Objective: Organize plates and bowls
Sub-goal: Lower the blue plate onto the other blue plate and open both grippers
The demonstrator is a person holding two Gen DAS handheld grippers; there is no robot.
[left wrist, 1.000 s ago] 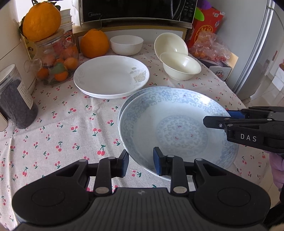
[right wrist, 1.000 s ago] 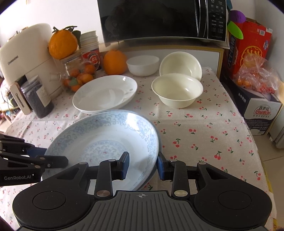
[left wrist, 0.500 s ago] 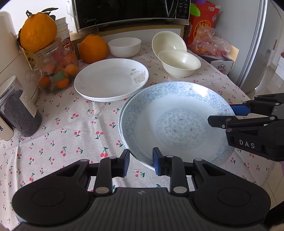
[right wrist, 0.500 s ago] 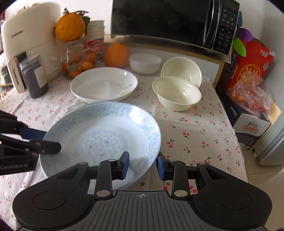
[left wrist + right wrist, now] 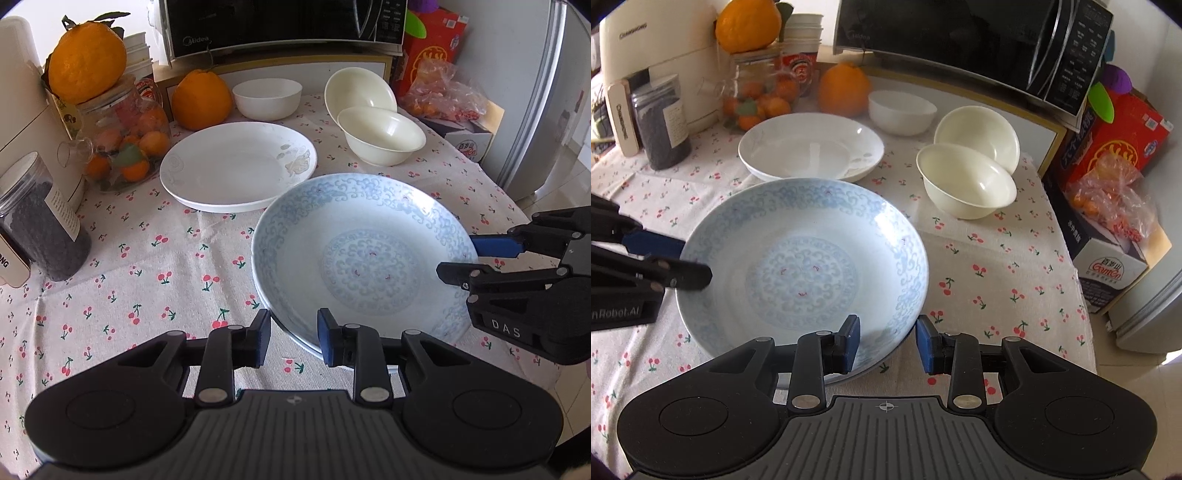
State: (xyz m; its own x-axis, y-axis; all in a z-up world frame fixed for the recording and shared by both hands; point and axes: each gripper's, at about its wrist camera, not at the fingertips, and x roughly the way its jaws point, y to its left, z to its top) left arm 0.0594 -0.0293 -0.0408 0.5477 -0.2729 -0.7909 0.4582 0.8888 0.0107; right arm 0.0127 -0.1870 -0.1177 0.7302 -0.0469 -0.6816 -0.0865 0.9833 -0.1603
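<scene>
Your left claw (image 5: 294, 342) straddles the near-left rim of the blue plate (image 5: 369, 258), one pad outside and one inside the dish. The outer pad lies against the rim, so it reads as clenched on the plate, with the same narrow gap as a second ago. Your right claw (image 5: 887, 345) straddles the near-right rim in the same way. A strip of shadow shows between its outer pad and the rim, so you cannot tell whether it presses or has let go.

The blue plate now sits close to level on the lower plate (image 5: 271, 314), near the front of the tablecloth (image 5: 147, 266). A second ago it was tilted in your grip and set off to the right, so a broad crescent of the lower rim showed on its far left. Now only a thin edge shows at the near left.

Your right claw has rolled since then: the microwave (image 5: 960, 37) now slants across its view.

Nothing farther out has changed. The white plate (image 5: 229, 166) lies just beyond the blue one. To the far right stands a cream bowl (image 5: 380, 136), with a second (image 5: 360, 92) tipped against it. The white bowl (image 5: 266, 98) is at the back, beside the orange (image 5: 201, 99).
</scene>
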